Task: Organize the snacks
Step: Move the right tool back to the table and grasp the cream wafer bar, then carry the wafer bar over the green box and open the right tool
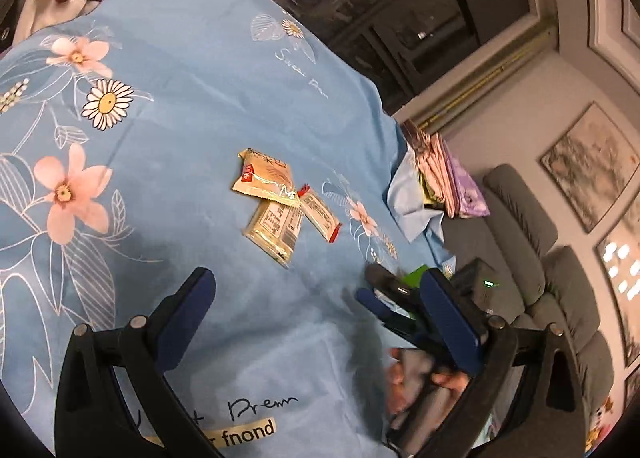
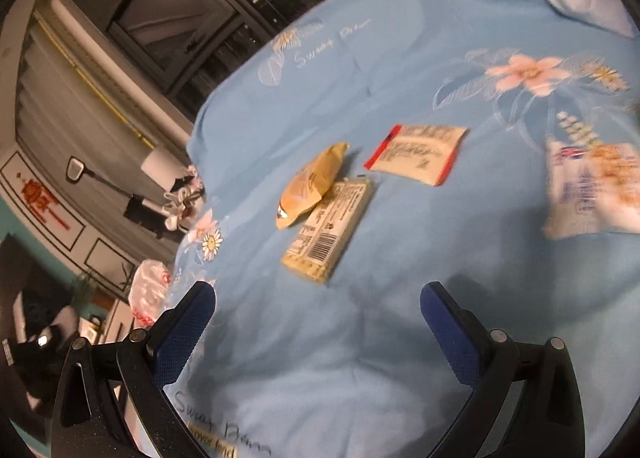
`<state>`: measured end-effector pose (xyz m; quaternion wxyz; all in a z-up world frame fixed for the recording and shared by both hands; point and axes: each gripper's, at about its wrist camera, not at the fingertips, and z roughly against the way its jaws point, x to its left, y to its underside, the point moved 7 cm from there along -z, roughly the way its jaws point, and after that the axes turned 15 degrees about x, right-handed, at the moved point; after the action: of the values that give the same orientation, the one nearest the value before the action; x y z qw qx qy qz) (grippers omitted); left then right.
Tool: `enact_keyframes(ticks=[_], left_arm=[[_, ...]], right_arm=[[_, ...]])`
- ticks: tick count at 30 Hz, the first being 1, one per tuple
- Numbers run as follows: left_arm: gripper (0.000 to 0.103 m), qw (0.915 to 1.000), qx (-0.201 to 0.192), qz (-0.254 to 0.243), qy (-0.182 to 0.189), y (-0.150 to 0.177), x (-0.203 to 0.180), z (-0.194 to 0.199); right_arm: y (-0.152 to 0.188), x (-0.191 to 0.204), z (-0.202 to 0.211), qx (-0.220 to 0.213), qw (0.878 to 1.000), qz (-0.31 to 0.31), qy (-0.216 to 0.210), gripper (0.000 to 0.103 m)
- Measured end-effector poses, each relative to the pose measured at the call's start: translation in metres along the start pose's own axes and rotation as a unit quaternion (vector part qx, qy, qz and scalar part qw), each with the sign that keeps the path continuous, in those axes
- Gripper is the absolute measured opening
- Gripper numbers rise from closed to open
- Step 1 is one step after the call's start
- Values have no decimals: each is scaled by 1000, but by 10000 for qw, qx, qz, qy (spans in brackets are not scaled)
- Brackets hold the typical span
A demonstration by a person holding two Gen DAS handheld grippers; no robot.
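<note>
Blue floral cloth (image 1: 208, 70), print reads "Sweet Prem". Left wrist: left gripper (image 1: 316, 286) spread, empty, above cloth; three snack packets (image 1: 276, 198) clustered mid-cloth. Right wrist: right gripper (image 2: 318, 300) spread, empty; same three packets ahead, barcode on one (image 2: 326, 232); fourth, blurred pack (image 2: 592, 194) well apart, label unreadable.

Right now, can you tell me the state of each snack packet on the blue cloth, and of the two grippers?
left gripper: open, holding nothing.
right gripper: open, holding nothing.
tan packet: lying partly on the barcode packet.
barcode packet: flat, label side up.
red-edged packet: flat, apart from the other two in the right wrist view.
white printed bag: lying off to the side, blurred.
</note>
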<state>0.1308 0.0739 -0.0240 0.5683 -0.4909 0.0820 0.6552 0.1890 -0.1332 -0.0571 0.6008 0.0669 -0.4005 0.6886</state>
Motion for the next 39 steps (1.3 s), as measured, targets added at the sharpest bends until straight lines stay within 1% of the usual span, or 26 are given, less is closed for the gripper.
enact_keyframes(ticks=[2, 4, 6, 7, 9, 11, 12, 13, 14, 15, 16, 17, 18, 19, 20, 22, 23, 25, 26, 27, 30, 34, 36, 38, 39], left_arm=[[103, 9997, 48, 150, 182, 4, 5, 1], [103, 9992, 139, 262, 266, 7, 9, -3], [103, 9989, 184, 391, 187, 10, 12, -3], [103, 9984, 258, 484, 103, 11, 14, -3], [103, 9975, 372, 607, 47, 13, 15, -3], [102, 9978, 270, 603, 95, 12, 14, 1], [102, 9984, 153, 540, 41, 10, 12, 5], [102, 9988, 99, 472, -54, 9, 11, 7], [102, 9990, 93, 416, -112, 9, 10, 7], [102, 9992, 109, 392, -56, 9, 8, 8], [102, 9991, 127, 399, 29, 9, 7, 8], [102, 9989, 160, 421, 97, 10, 7, 7], [102, 9988, 190, 447, 103, 11, 8, 6], [102, 9986, 216, 483, 49, 12, 11, 6], [102, 9984, 230, 512, -31, 13, 14, 7], [102, 9983, 230, 527, -136, 15, 15, 7], [102, 9983, 210, 516, -160, 16, 15, 9], [102, 9988, 186, 441, -131, 17, 12, 12], [102, 9991, 184, 378, -102, 18, 9, 15], [103, 9992, 190, 335, -91, 19, 7, 14], [102, 9992, 280, 286, -60, 24, 4, 9], [103, 9976, 623, 285, 39, 36, 0, -9], [102, 9954, 928, 230, 104, 47, -6, -20], [102, 9915, 1277, 181, 178, 62, -13, -33], [102, 9900, 1386, 158, 225, 67, -16, -38]], right_arm=[[-10, 1, -16, -32, 9998, 87, 191, 103], [-19, 1, -33, 57, 9993, 157, 322, 102], [-25, -1, -50, 239, 9990, 37, 363, 103], [-29, -2, -58, 270, 9984, -12, 487, 102], [-36, 3, -61, 177, 9976, 38, 673, 103], [-42, 10, -69, 234, 9963, 104, 816, 102], [-44, 13, -79, 370, 9920, 188, 1193, 103], [-47, 15, -87, 402, 9873, 319, 1503, 103], [-48, 17, -92, 408, 9837, 420, 1698, 102], [-49, 20, -100, 493, 9763, 561, 2031, 102], [-50, 21, -105, 548, 9701, 645, 2275, 100], [-52, 23, -109, 559, 9635, 727, 2516, 86], [-55, 23, -111, 537, 9567, 756, 2758, 68], [-58, 21, -108, 467, 9534, 688, 2899, 63], [-59, 20, -106, 445, 9555, 635, 2845, 58], [-58, 13, -99, 410, 9669, 476, 2473, 55], [-54, 10, -92, 423, 9733, 418, 2217, 53], [-45, 7, -80, 491, 9791, 369, 1940, 51], [-35, 5, -70, 517, 9814, 390, 1808, 51], [-30, 6, -65, 540, 9816, 431, 1779, 51], [5, 5, -40, 629, 9836, 599, 1578, 51], [49, 4, -5, 788, 9877, 738, 1133, 51], [72, 8, 12, 881, 9849, 1056, 1055, 51], [90, 8, 20, 1042, 9786, 1352, 1147, 51], [100, 8, 26, 1083, 9745, 1552, 1203, 51]])
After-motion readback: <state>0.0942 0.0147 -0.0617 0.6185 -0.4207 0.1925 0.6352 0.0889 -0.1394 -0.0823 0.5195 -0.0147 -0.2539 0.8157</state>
